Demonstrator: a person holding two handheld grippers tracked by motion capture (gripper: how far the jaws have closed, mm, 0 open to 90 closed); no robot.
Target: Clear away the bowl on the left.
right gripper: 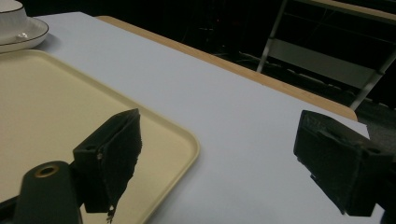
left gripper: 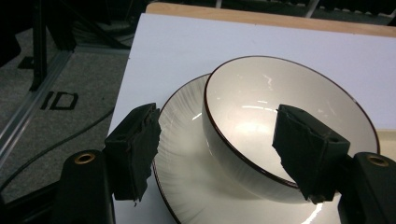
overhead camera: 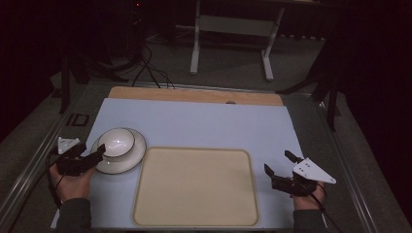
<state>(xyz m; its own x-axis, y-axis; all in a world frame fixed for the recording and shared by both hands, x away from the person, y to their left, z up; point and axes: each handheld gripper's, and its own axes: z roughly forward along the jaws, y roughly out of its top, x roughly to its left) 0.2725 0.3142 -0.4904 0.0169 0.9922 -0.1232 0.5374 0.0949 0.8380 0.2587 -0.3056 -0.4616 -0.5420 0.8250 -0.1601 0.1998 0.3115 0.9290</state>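
Left tool: the left tool sits at the near left of the bench, held in a hand; its black, rough-faced jaws are spread wide and grip nothing.
Left jaws: in the left gripper view one jaw hangs over the plate's ribbed rim and the other lies over the bowl's near wall, so the bowl's edge stands between them; whether either pad touches the china is hard to tell.
Right tool: the right tool rests at the near right, beside the tray's right edge, jaws wide apart and empty, with a grey three-cornered plate on top.
Tray: the tray is a flat, cream, matte rectangle with rounded corners and a raised lip, lying at the near middle of the bench with nothing on it.
Bowl: the bowl is round, glossy white china with a thin dark rim line, standing upright on the plate at the left of the bench, just beyond the tray's far left corner.
Plate: the plate is round, white and shiny, with fine radial ribs and a dark edge line.
Bench: the bench carries a smooth pale blue sheet, with a strip of bare wood along its far edge.
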